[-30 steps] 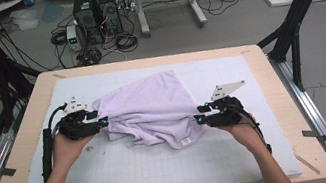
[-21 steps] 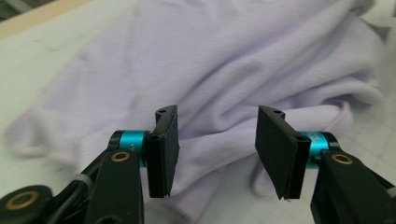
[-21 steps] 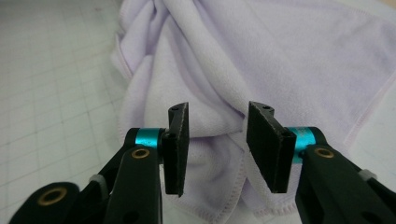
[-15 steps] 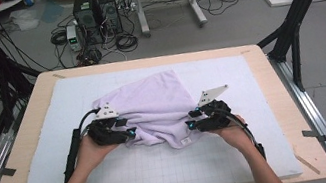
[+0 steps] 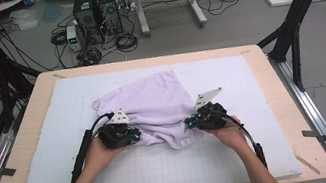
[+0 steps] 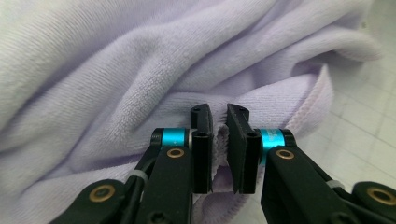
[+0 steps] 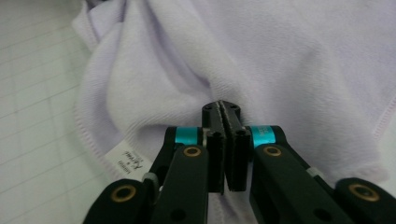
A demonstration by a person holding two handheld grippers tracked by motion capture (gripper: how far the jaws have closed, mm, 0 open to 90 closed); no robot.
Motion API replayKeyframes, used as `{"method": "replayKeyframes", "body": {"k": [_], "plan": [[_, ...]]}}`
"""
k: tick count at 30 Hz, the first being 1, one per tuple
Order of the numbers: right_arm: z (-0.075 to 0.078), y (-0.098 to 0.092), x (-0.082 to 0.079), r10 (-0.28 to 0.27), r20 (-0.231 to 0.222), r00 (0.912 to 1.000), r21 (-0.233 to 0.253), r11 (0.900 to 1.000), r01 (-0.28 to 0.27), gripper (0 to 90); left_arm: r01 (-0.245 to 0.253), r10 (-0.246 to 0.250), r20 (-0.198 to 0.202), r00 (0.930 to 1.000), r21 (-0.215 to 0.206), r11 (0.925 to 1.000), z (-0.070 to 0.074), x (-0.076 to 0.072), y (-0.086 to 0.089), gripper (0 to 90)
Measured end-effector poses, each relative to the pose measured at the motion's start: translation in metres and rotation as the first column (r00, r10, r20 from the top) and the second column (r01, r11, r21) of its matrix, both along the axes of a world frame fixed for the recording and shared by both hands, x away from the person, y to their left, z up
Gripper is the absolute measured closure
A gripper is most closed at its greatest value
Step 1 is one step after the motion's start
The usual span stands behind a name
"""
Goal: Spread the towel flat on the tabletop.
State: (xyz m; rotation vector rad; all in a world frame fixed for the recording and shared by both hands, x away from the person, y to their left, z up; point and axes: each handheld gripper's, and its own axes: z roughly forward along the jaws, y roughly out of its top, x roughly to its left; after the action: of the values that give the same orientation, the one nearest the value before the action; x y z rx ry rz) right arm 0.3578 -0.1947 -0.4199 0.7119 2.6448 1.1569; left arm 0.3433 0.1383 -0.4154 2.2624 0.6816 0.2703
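A lavender towel lies bunched on the white gridded mat at the table's middle. My left gripper is at the towel's near left edge. In the left gripper view its jaws pinch a thin fold of the towel near the hemmed edge. My right gripper is at the towel's near right side. In the right gripper view it is shut tight on a ridge of the towel. A small white label hangs from the hem to the left of those jaws.
The mat covers a wooden table with bare mat to the left, right and front of the towel. Black frame poles rise at both far corners. Computer towers and cables sit on the floor beyond the table.
Both grippers have moved inward toward each other, the left one farther, and the towel between them has bunched up and grown narrower.
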Motion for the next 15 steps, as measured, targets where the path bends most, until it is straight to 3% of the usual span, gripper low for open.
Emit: {"method": "replayKeyframes", "body": {"k": [7,15], "plan": [[0.020,-0.004,-0.017,0.025,0.060,0.9979,-0.001,1.000,-0.025,89.3,0.006,-0.002,0.074,0.9973,-0.048,0.9988,0.026,-0.024,0.019,81.4],[0.038,-0.014,-0.043,0.045,0.105,0.9934,0.073,0.996,-0.053,89.3,-0.013,0.022,0.123,0.9922,-0.071,0.9974,0.039,-0.052,0.048,81.4]]}}
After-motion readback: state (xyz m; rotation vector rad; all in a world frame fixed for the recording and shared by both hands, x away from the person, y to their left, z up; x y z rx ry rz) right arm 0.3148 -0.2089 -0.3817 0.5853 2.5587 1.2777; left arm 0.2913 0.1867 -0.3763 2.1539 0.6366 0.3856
